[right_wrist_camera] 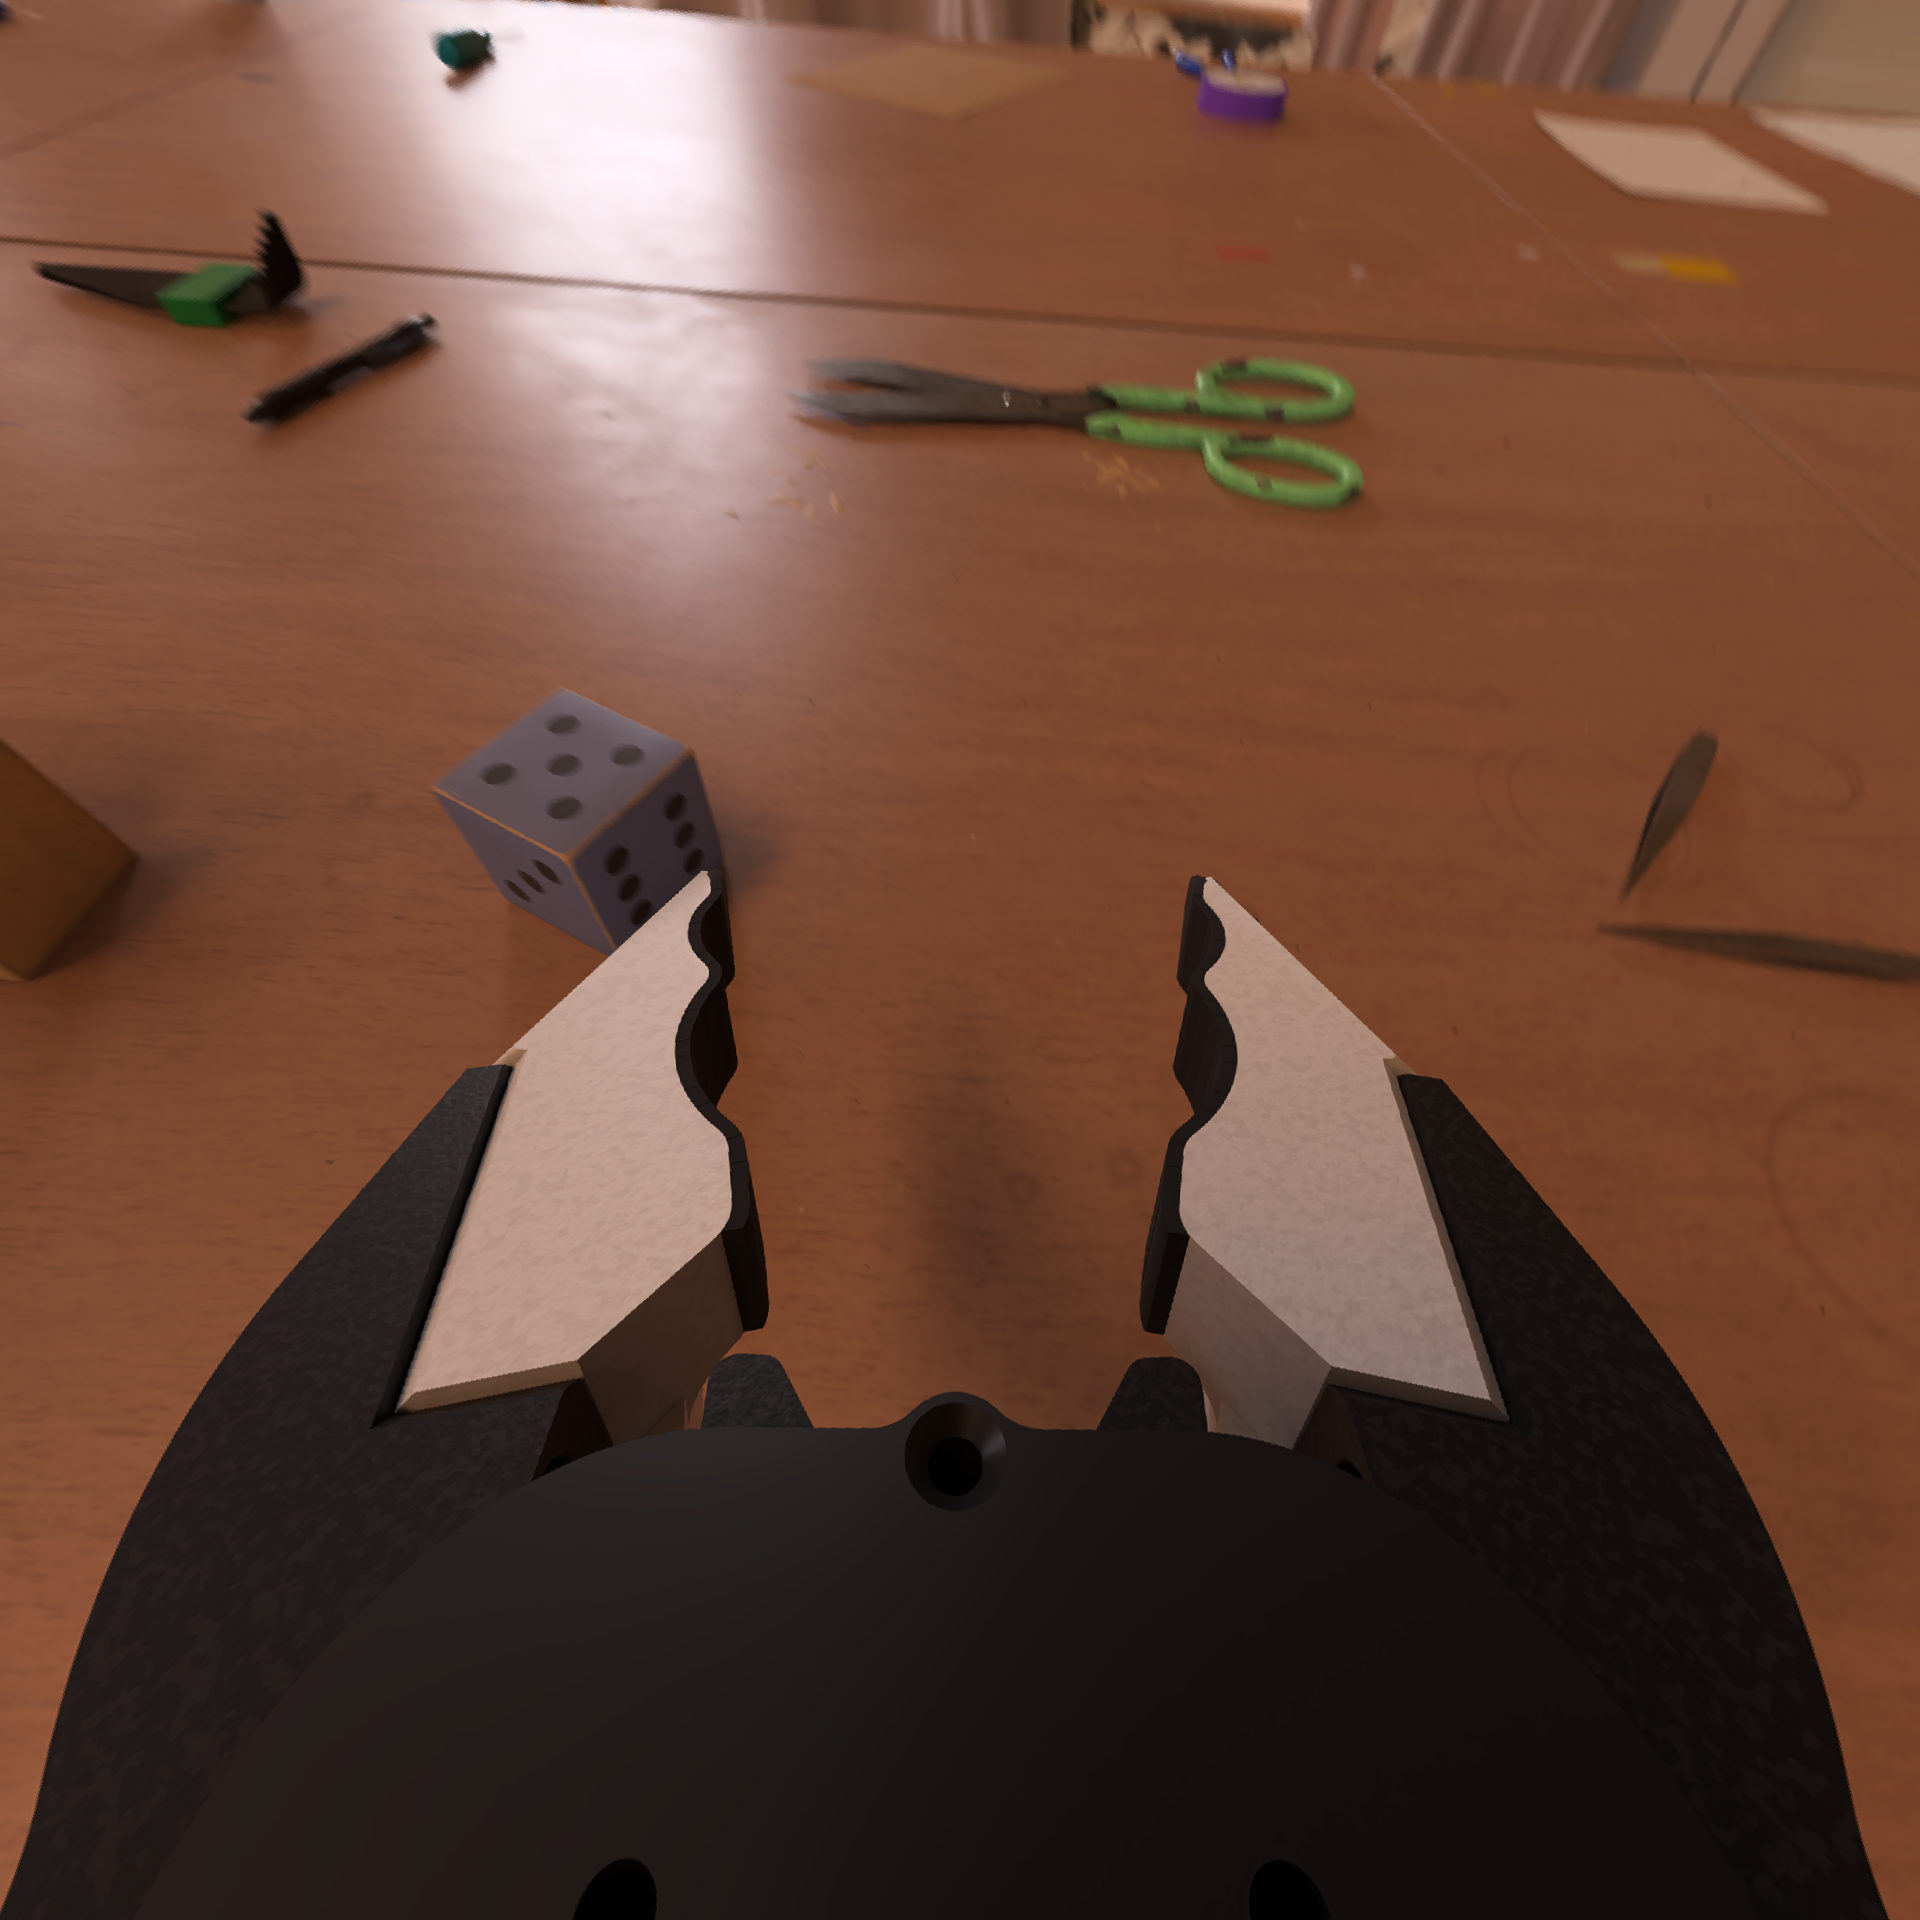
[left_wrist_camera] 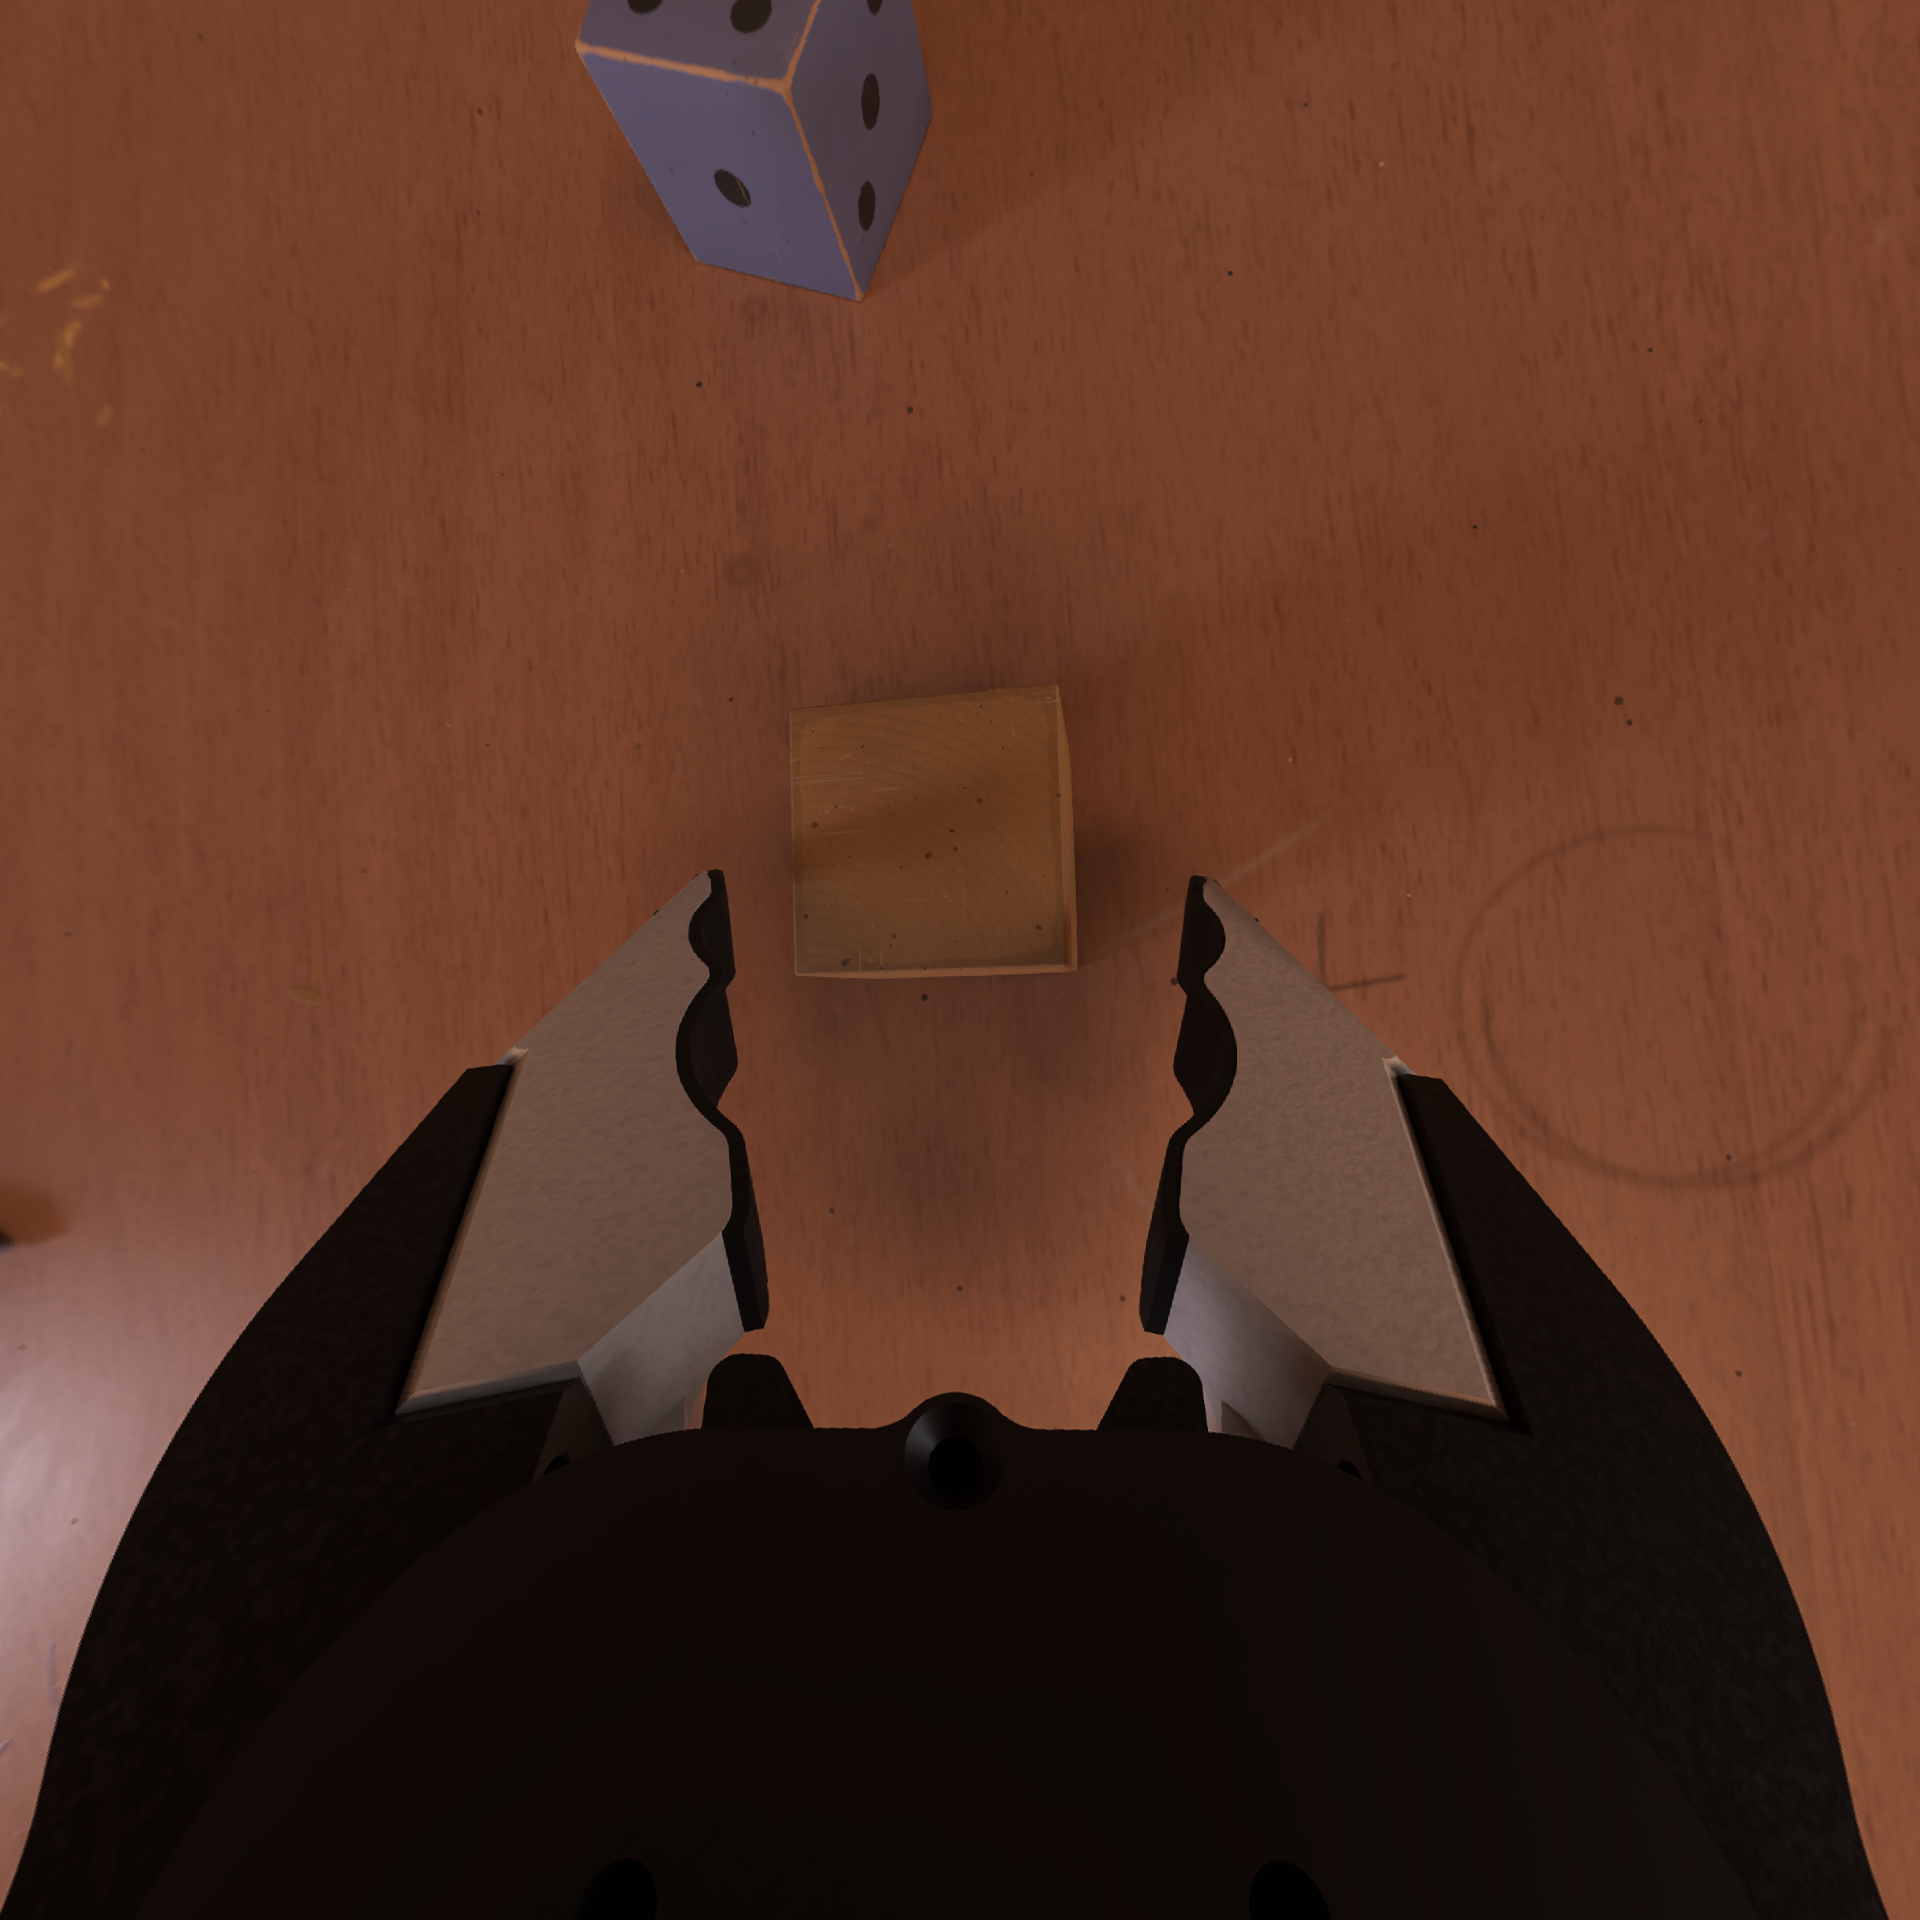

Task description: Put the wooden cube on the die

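Left tool [left_wrist_camera: 956, 894] gapes above square-on wooden cube [left_wrist_camera: 930, 831].

Black bodies, pale scalloped fingers [left_wrist_camera: 623, 1122]

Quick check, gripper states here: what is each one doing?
Left gripper: open, empty, above the light wooden cube.
Right gripper: open, empty, beside the grey-blue die with black pips.

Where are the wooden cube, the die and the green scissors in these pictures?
wooden cube [left_wrist_camera: 932, 831], left wrist view, middle of its top face.
die [right_wrist_camera: 563, 767], right wrist view, centre pip of its top face.
green scissors [right_wrist_camera: 1143, 407], right wrist view, near the pivot.
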Robot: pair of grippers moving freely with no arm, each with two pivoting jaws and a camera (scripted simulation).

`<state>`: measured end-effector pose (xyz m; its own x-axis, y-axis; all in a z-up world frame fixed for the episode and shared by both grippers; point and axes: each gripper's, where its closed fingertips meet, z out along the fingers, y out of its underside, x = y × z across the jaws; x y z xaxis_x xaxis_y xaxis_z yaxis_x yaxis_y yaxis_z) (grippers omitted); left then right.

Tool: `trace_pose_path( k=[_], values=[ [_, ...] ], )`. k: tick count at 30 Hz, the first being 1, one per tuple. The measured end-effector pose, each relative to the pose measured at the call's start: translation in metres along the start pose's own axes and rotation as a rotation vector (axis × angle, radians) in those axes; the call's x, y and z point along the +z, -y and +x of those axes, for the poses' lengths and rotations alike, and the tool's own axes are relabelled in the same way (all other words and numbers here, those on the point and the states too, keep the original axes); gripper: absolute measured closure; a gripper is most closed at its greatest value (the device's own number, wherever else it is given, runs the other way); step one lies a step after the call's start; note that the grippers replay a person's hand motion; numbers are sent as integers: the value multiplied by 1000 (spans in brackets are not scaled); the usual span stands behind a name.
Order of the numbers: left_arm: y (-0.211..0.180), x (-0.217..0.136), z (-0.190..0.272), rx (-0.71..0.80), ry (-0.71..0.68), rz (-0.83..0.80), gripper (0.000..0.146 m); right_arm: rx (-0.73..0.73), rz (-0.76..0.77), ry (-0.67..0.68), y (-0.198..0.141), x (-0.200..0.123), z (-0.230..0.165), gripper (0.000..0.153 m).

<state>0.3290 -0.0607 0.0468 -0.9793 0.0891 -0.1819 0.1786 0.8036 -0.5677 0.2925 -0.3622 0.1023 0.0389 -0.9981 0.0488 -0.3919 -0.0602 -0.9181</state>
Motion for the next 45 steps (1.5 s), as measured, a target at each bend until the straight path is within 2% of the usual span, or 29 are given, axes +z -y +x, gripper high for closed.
trace_pose_path(
  k=[5, 7, 11, 18, 24, 30, 33, 36, 39, 41, 45],
  values=[
    [-7, 8, -3, -39, -3, -36, 64, 97, -78, -29, -33, 19, 4, 65],
    [-9, 11, -2, -53, -17, -35, 71, 121, -142, -11, -44, 30, -2, 65],
    [-11, 13, -3, -70, -34, -49, 85, 84, -227, -55, -56, 40, -5, 69],
    [-15, 11, -1, -42, -38, -78, 85, 136, -231, -26, -64, 42, -3, 93],
    [-20, 8, -2, -47, -51, -89, 85, 166, -206, -24, -64, 40, -1, 94],
    [-23, 5, -6, -92, -67, -72, 85, 137, -198, -10, -63, 39, -6, 94],
    [-22, -8, -10, -116, -57, -71, 85, 125, -179, -21, -59, 38, -6, 94],
    [6, -34, -18, -130, -50, 54, 85, 157, -136, -17, -54, 36, -6, 94],
    [63, -48, -39, -85, 20, 201, 85, 184, -103, -18, -49, 35, -2, 94],
    [102, -38, -45, 13, 12, 223, 85, 200, -85, -24, -46, 34, 0, 94],
    [152, 11, -47, 212, -34, 161, 85, 242, -61, -25, -46, 31, 5, 94]
  ],
)
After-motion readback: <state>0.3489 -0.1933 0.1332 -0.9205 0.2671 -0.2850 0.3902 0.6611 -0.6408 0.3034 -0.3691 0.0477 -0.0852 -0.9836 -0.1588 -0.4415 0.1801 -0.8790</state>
